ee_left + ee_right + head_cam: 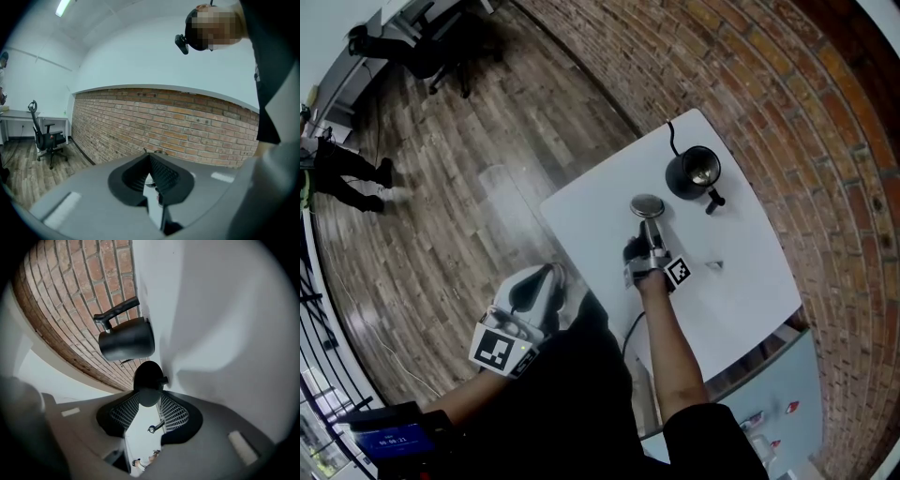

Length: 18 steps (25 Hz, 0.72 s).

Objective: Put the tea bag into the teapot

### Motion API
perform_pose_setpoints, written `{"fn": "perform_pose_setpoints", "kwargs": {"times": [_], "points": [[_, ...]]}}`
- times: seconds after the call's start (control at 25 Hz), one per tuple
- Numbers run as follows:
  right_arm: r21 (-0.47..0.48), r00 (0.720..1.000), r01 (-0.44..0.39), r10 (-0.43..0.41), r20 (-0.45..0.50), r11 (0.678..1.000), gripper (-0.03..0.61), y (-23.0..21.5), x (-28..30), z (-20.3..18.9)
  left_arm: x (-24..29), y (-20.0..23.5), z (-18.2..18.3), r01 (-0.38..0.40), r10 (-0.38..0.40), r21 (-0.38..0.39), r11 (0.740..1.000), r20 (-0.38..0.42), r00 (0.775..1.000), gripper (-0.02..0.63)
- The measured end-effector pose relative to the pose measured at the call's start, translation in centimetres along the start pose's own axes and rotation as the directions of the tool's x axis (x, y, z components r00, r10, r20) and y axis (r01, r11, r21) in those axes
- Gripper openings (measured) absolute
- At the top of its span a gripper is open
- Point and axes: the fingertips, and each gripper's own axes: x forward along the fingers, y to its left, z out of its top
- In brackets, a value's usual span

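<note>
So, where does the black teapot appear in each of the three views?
Head view: the teapot stands right of centre on the white table.
Left gripper view: it cannot be made out behind the left gripper.
Right gripper view: the teapot is above centre, slightly left.
Shared landmark: the brick wall.

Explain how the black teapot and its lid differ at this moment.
The teapot is a tall body with a long side handle; the lid is a small round disc with a knob. The teapot stands open on the white table, untouched; the lid sits at the tips of the right gripper, between its open jaws. Both show dark in the right gripper view.
</note>
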Motion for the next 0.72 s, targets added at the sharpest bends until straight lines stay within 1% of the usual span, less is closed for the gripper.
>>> {"fn": "perform_pose_setpoints", "kwargs": {"times": [0.12, 0.24, 0.28, 0.36, 0.48, 0.56, 0.64, 0.72], "points": [[0.003, 1.000, -0.005, 0.005, 0.000, 1.000, 0.135, 0.0, -0.3, -0.3, 0.2, -0.4, 0.1, 0.016, -0.016, -0.001, 1.000, 0.009, 1.000, 0.000], [-0.003, 1.000, -0.008, 0.008, -0.002, 1.000, 0.137, 0.0, -0.5, -0.5, 0.2, -0.6, 0.7, 0.032, -0.031, -0.005, 0.999, 0.048, 0.998, 0.000], [-0.005, 1.000, -0.009, 0.009, -0.002, 1.000, 0.137, 0.0, -0.6, -0.5, 0.2, -0.5, 0.7, 0.031, -0.030, -0.008, 1.000, 0.049, 0.998, 0.000], [-0.017, 1.000, -0.009, 0.009, -0.004, 1.000, 0.138, 0.0, -0.6, -0.6, 0.0, -0.3, 0.3, 0.023, -0.023, -0.013, 1.000, 0.020, 1.000, 0.000], [-0.088, 1.000, 0.003, -0.003, 0.001, 0.996, 0.126, 0.6, -0.8, -0.4, -0.2, -0.1, -0.2, 0.019, -0.019, -0.006, 1.000, 0.003, 1.000, 0.000], [-0.138, 1.000, 0.009, -0.009, 0.003, 0.990, 0.126, 1.2, -1.0, -0.2, -0.3, -0.3, -0.2, 0.032, -0.031, -0.018, 0.999, 0.017, 0.999, 0.000], [-0.167, 1.000, 0.003, -0.004, -0.004, 0.986, 0.125, 1.8, -1.2, -0.3, -0.4, -0.3, -0.3, 0.041, -0.040, -0.034, 0.999, 0.029, 0.999, 0.000], [-0.189, 1.000, -0.003, 0.001, -0.013, 0.982, 0.124, 2.5, -1.5, -0.4, -0.4, -0.4, -0.1, 0.048, -0.046, -0.035, 0.998, 0.039, 0.998, 0.000]]}}
